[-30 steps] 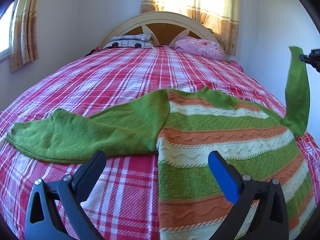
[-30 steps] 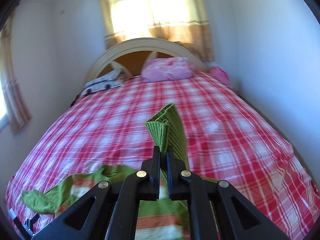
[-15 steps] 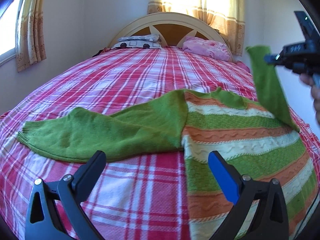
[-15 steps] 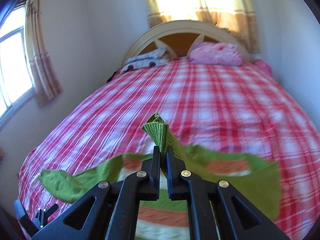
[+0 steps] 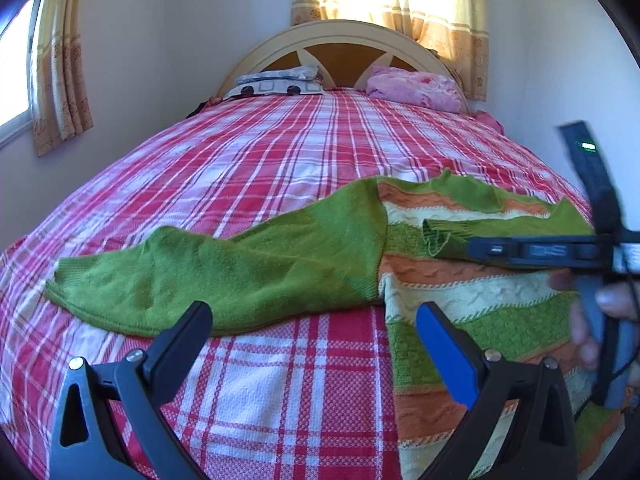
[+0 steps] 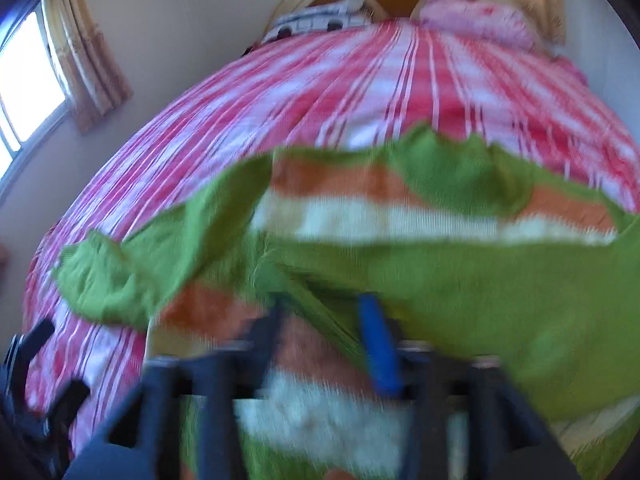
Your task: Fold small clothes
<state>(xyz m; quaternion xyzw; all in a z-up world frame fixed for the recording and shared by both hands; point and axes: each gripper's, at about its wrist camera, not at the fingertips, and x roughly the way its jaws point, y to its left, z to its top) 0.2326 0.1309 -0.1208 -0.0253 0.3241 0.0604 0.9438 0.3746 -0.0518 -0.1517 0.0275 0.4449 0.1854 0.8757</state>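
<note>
A small knitted sweater with green, orange and cream stripes lies flat on the red plaid bed. Its left green sleeve stretches out to the left. Its right green sleeve is folded across the chest. My left gripper is open and empty, low over the bed just in front of the left sleeve. My right gripper shows blurred in its own view, its jaws parted over the folded sleeve. It also shows in the left wrist view, lying over that sleeve.
Two pillows, a patterned one and a pink one, lie against the headboard. Walls stand close on both sides. Curtained windows are at the left and behind the headboard.
My right gripper carried the right sleeve left and down across the sweater's chest, laid it there and parted its jaws. My left gripper stayed open and shifted a little left.
</note>
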